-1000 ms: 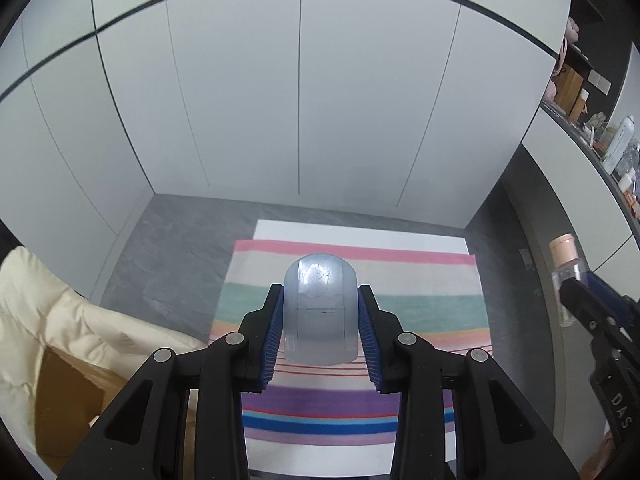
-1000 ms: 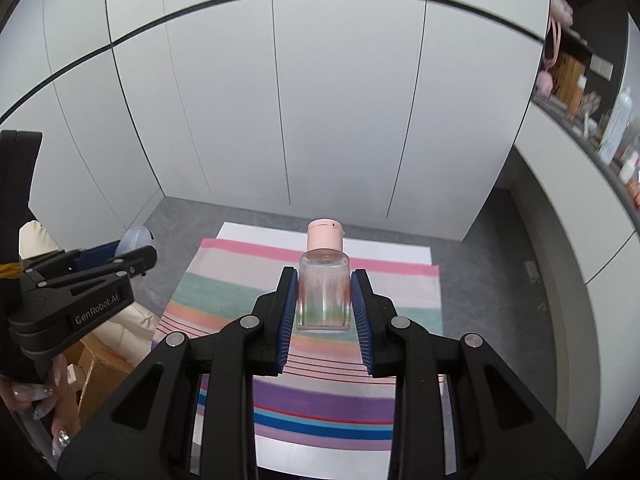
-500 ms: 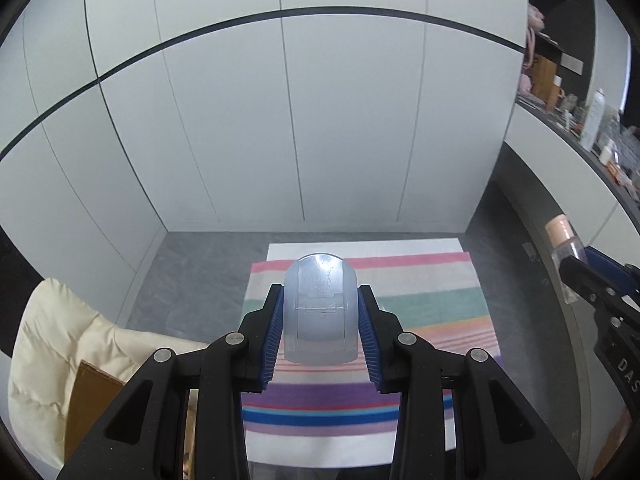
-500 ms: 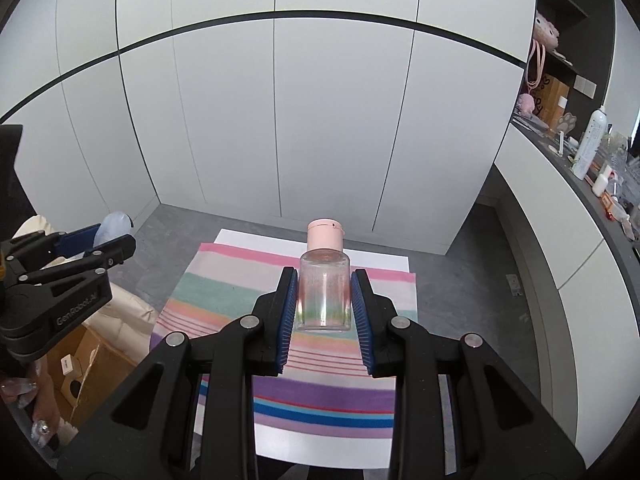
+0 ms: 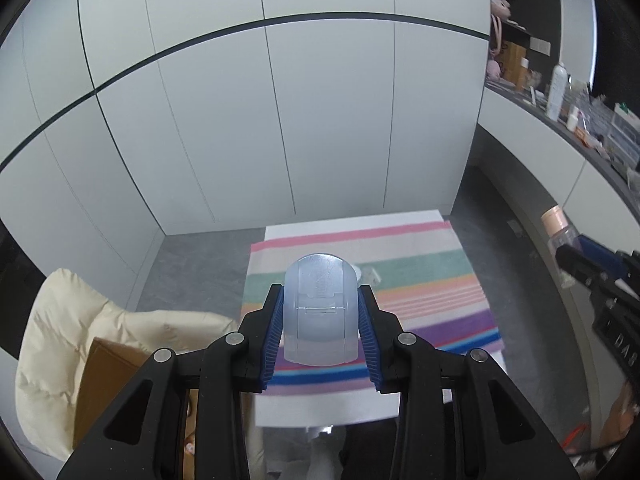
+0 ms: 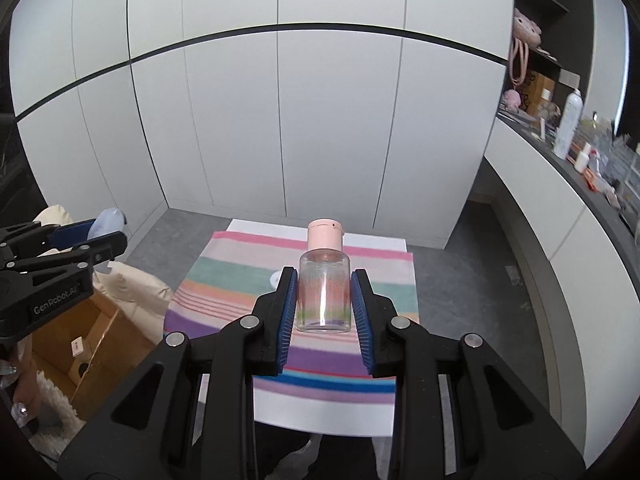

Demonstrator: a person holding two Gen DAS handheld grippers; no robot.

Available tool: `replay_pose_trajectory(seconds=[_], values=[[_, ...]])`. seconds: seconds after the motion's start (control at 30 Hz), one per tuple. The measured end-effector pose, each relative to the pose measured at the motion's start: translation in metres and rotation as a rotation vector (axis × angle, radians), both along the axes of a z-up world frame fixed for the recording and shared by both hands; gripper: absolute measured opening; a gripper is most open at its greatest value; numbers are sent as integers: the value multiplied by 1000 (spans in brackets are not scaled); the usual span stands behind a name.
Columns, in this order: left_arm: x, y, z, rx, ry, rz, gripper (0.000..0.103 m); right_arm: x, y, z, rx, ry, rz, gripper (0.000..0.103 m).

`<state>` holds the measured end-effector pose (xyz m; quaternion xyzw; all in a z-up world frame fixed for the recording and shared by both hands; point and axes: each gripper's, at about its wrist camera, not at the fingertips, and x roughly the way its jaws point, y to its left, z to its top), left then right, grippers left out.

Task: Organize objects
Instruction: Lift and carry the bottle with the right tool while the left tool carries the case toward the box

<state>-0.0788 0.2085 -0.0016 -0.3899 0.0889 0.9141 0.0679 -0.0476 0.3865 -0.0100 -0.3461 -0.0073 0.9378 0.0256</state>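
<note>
The left tool [image 5: 320, 330] is clamped on a pale blue translucent container [image 5: 319, 312] with a domed top; what it is exactly is hard to make out, and its lower end is hidden between the blue pads. The right tool [image 6: 324, 306] is clamped on a clear bottle [image 6: 325, 294] with a pink cap [image 6: 325, 234], held upright; whether it holds any liquid cannot be told. Both items are carried in the air, above the striped rug.

Below lies a striped rug [image 6: 384, 280] in pink, green, orange, purple and blue on a white mat, over grey floor. A small white object [image 6: 276, 279] sits on the rug, half hidden behind the right tool's finger. Tall white cabinet doors [image 6: 328, 128] close the far side. On the right a dark desk [image 6: 592, 184] curves away, crowded with small items too distorted to name apart from a tall white bottle [image 6: 567, 126]. On the left, a cream padded cover [image 5: 64, 340] lies around an open cardboard box [image 6: 88, 344], cut off by the frame edge.

Bare grey floor runs between the rug and the cabinets, and on both sides of the rug.
</note>
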Motion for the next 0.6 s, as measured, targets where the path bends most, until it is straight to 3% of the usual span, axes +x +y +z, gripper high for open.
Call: replay_pose_trajectory(seconds=[0.17,0.43,0.6], values=[[46,-6,-8,-52,18,-39,36,40,3,-12,-27,5,-20,28],[97,-16,-26,-41,12,-55,36,86,4,-40,-50,-42,-56,28],[106,-30,-38,-8,-23,-37,36,107,6,-56,-83,-112,-55,28]])
